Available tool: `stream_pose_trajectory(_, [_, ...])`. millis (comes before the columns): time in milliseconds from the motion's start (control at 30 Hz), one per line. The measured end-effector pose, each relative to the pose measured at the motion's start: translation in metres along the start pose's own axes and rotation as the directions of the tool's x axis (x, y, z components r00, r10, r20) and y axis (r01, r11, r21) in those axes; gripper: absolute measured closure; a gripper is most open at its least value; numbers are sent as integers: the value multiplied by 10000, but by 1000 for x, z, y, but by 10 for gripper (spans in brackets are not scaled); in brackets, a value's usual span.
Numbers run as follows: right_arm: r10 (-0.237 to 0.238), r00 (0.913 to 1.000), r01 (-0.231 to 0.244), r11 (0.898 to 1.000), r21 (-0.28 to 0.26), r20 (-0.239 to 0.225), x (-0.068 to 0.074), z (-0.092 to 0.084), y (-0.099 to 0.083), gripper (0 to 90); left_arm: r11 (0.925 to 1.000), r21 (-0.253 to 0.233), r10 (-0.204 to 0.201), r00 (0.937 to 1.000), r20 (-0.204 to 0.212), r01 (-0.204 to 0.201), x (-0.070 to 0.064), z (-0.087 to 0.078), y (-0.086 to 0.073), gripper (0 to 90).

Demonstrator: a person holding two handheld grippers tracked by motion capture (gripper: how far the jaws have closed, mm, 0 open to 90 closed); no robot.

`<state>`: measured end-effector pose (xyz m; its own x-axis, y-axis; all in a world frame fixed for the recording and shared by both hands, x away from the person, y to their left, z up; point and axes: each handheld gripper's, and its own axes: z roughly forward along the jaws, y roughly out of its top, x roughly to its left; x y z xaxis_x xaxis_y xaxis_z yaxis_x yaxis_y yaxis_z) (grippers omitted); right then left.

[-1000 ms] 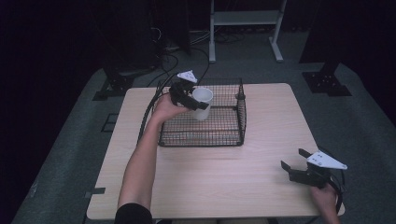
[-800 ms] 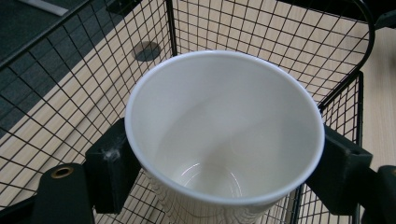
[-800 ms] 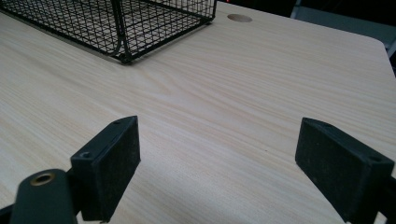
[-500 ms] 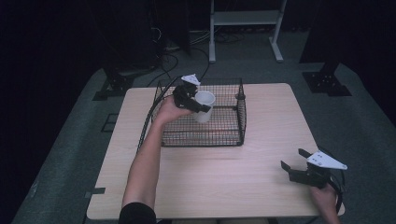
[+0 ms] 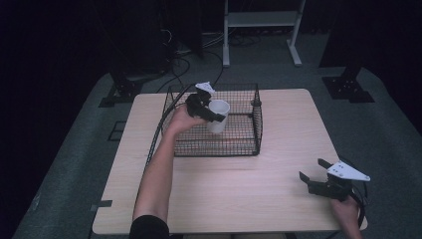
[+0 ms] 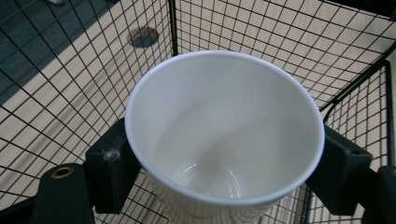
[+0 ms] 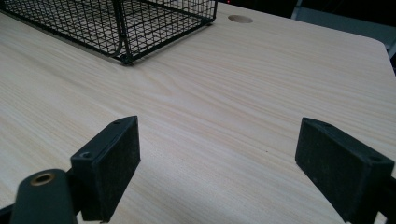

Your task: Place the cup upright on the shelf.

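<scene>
A white paper cup (image 5: 217, 115) hangs over the black wire basket (image 5: 251, 147), held upright by my left gripper (image 5: 211, 114), which is shut on it. In the left gripper view the cup (image 6: 224, 135) is empty, its mouth facing the camera, with a black pad (image 6: 109, 165) pressed on each side of it and the basket's mesh (image 6: 70, 93) behind. My right gripper (image 5: 313, 174) rests near the table's front right corner, jaws wide apart. Its pads (image 7: 109, 163) have nothing between them above bare wood.
The light wooden table (image 5: 239, 199) carries the basket at its back middle. A corner of the basket (image 7: 123, 58) shows far off in the right gripper view, and a round cable hole (image 7: 240, 19) lies beyond it. Dark floor, cables and a white stand (image 5: 261, 20) surround the table.
The left hand has carried the cup a little lower and nearer, down into the basket's opening. The right gripper has stayed put.
</scene>
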<state>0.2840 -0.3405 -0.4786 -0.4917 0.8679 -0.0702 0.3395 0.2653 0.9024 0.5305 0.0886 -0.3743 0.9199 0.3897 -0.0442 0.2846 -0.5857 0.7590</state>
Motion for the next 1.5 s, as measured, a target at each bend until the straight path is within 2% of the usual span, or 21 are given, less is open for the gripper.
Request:
stream_pose_trajectory(200, [-18,10000,18,10000,-2,5,0,0,0,133,9996,202,-201,9998,95,199,2,5,-6,204])
stream_pose_trajectory(633, [-11,10000,11,10000,0,2,0,0,0,133,9966,811,-174,9998,13,172,4,13,-9,203])
stream_pose_trajectory(933, [-30,10000,30,10000,-2,-12,0,0,0,133,9944,1057,-90,10000,-25,92,4,17,-11,203])
stream_pose_trajectory(967, [-28,10000,28,10000,-4,-11,0,0,0,133,9928,1198,-68,10000,-33,72,5,19,-12,203])
stream_pose_trajectory(1500, [-44,10000,44,10000,-2,-27,0,0,0,133,9900,1402,-165,9999,-25,166,5,19,-16,201])
